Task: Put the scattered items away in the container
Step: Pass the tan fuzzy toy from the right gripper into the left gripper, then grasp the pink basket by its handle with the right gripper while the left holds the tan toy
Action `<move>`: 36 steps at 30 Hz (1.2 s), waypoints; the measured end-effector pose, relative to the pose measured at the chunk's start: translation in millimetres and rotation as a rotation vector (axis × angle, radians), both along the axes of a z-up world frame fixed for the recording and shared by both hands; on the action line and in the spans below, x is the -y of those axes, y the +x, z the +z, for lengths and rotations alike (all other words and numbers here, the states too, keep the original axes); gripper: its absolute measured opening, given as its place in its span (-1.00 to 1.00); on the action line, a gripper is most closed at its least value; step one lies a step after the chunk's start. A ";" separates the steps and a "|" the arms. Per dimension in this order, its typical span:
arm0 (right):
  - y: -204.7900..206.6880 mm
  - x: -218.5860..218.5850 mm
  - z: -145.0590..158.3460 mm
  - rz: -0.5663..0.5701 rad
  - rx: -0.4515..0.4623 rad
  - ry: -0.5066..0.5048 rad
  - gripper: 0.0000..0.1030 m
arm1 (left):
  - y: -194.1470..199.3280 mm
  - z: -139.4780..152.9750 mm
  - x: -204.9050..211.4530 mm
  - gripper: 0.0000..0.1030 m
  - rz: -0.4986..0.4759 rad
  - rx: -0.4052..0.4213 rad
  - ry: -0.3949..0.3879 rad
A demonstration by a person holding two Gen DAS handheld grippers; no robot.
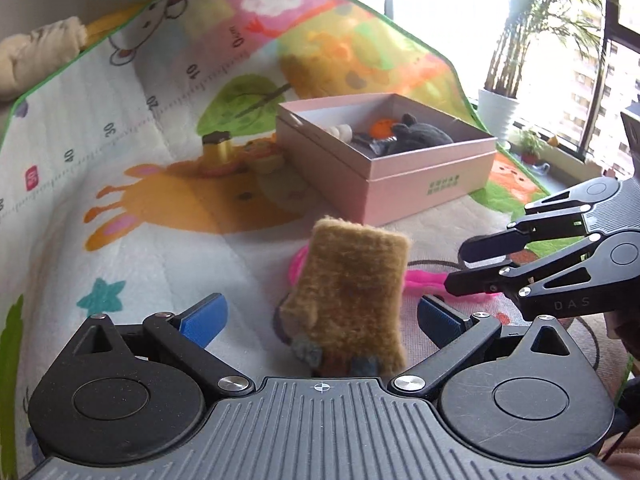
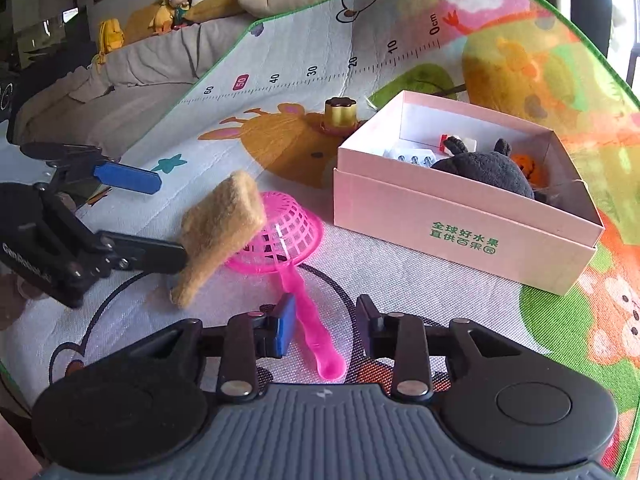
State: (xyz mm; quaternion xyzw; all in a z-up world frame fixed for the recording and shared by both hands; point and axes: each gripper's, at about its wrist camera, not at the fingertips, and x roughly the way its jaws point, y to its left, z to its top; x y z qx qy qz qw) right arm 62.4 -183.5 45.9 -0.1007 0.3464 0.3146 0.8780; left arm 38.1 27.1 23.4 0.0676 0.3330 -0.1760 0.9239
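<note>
Left gripper [image 1: 320, 316] is gaping wide, brown fuzzy mitten [image 1: 352, 296] sitting between its 2 fingers, untouched by either pad. Right gripper [image 2: 326, 326] is hovering partly open astride the pink strainer [image 2: 280, 236] handle, gripping nothing. Pink box [image 2: 460, 220] is sitting just beyond on the play mat [image 1: 140, 160].

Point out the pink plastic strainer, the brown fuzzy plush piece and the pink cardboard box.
Pink plastic mesh strainer [image 2: 286, 230]: right wrist view, on its mesh bowl.
Brown fuzzy plush piece [image 1: 354, 280]: left wrist view, on its flat furry face.
Pink cardboard box [image 2: 460, 224]: right wrist view, on its front wall above the green lettering.
</note>
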 end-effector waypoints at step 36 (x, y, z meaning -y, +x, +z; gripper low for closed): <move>23.6 -84.5 -10.3 0.125 0.055 -0.063 0.58 | -7.9 -10.8 -60.4 0.69 0.219 -0.065 -0.006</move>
